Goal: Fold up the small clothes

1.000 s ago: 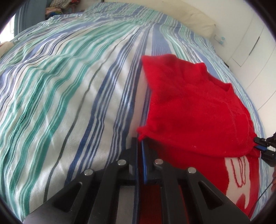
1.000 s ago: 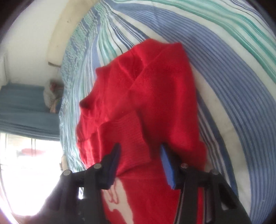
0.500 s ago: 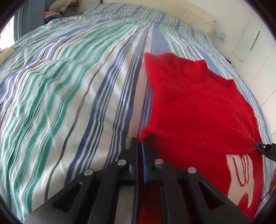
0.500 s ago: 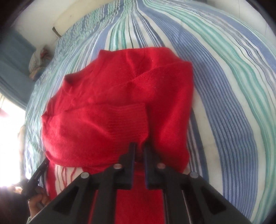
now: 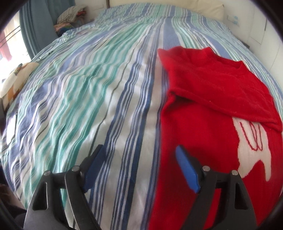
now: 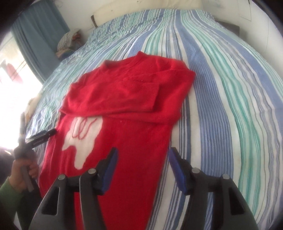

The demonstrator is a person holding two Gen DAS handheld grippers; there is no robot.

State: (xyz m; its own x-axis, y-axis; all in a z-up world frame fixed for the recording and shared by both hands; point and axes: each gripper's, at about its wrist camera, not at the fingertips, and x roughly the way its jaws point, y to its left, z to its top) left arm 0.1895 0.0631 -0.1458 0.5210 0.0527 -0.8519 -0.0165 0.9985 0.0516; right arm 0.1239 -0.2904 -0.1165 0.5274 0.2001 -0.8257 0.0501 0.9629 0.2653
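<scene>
A small red sweater (image 5: 203, 123) with a white figure on its front lies flat on the striped bed; it also shows in the right wrist view (image 6: 123, 109). Both sleeves are folded across its chest. My left gripper (image 5: 139, 168) is open and empty, above the sweater's left side edge near the hem. My right gripper (image 6: 143, 168) is open and empty, above the sweater's right side edge. The left gripper also shows in the right wrist view (image 6: 43, 135), held in a hand at the sweater's other side.
The bed (image 5: 88, 88) has a blue, green and white striped cover. A pile of clothes (image 5: 70, 16) sits at its far corner by a blue curtain (image 6: 39, 35). White wall and cupboard doors stand to the right.
Both grippers let go of the folded sleeves, opened and drew back toward the hem. The sleeves now lie flat across the chest.
</scene>
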